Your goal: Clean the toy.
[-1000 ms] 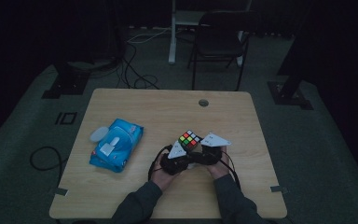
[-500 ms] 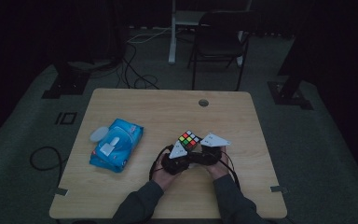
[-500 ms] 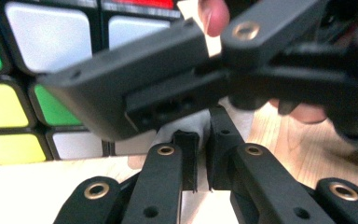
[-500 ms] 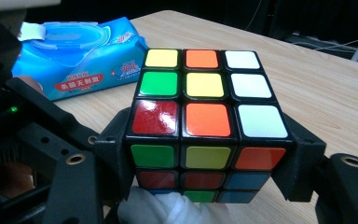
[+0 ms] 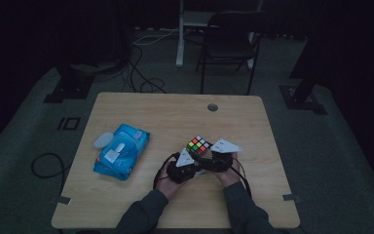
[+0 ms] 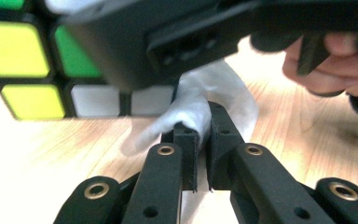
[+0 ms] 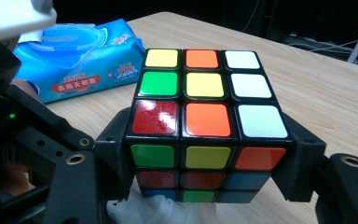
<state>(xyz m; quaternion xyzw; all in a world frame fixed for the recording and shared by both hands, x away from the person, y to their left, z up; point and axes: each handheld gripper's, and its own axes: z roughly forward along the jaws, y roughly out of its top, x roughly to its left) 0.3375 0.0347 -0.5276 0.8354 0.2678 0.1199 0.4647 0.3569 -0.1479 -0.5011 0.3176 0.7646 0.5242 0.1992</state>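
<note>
Right gripper (image 7: 205, 186) clamping a colour cube (image 7: 205, 116), left gripper (image 6: 198, 140) pinching a white wipe (image 6: 200, 100).

In the high view the person's hands are meeting near the tabletop's (image 5: 175, 112) front edge, with the cube (image 5: 198, 145) sitting at about twelve o'clock from them. The right gripper's (image 5: 209, 157) jaws are pressing on the cube's two opposite sides, holding it just above the wood. The left gripper's (image 5: 193, 162) jaws are standing almost together, nipping a fold of the wipe, which is lying bunched under the cube. A blue pack of wet wipes (image 5: 121, 150) is resting well apart, at about nine o'clock from the cube; in the right gripper view the pack (image 7: 79, 58) is showing at about ten o'clock behind it.
</note>
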